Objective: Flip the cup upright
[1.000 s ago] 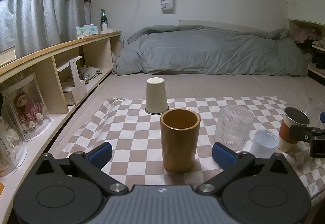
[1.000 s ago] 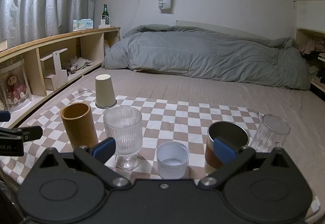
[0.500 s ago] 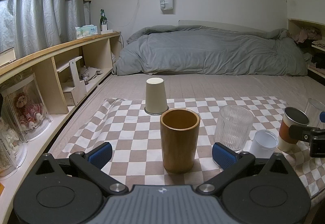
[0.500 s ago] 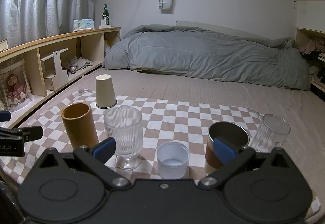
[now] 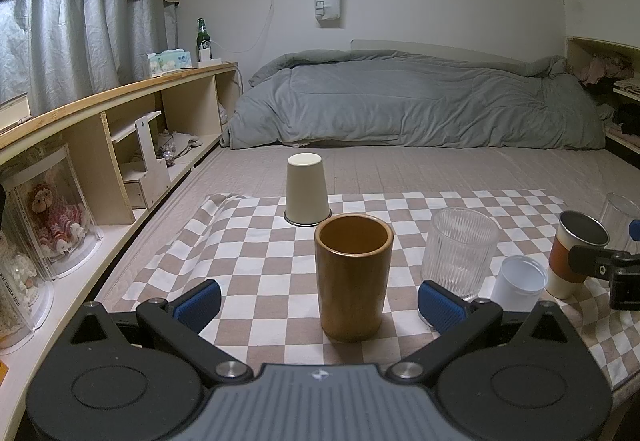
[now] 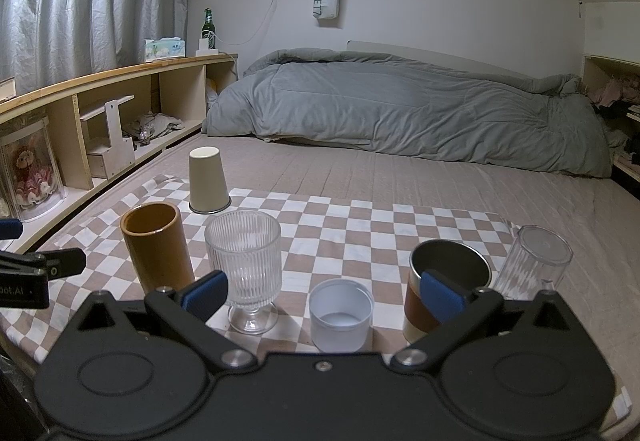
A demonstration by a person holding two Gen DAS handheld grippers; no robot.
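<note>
A cream paper cup (image 5: pixel 306 188) stands upside down at the far left of the checkered cloth (image 5: pixel 256 265); it also shows in the right wrist view (image 6: pixel 207 180). A clear plastic cup (image 6: pixel 534 261) stands upside down at the right. My left gripper (image 5: pixel 320 301) is open and empty, with an upright brown wooden cup (image 5: pixel 353 277) between its fingers' line of sight. My right gripper (image 6: pixel 322 291) is open and empty, behind a small white cup (image 6: pixel 341 315).
Upright on the cloth: a ribbed glass goblet (image 6: pixel 244 265), a metal cup with a brown sleeve (image 6: pixel 444 293), the wooden cup (image 6: pixel 157 247). A wooden shelf (image 5: pixel 100 129) runs along the left. A grey duvet (image 5: pixel 420 101) lies at the back.
</note>
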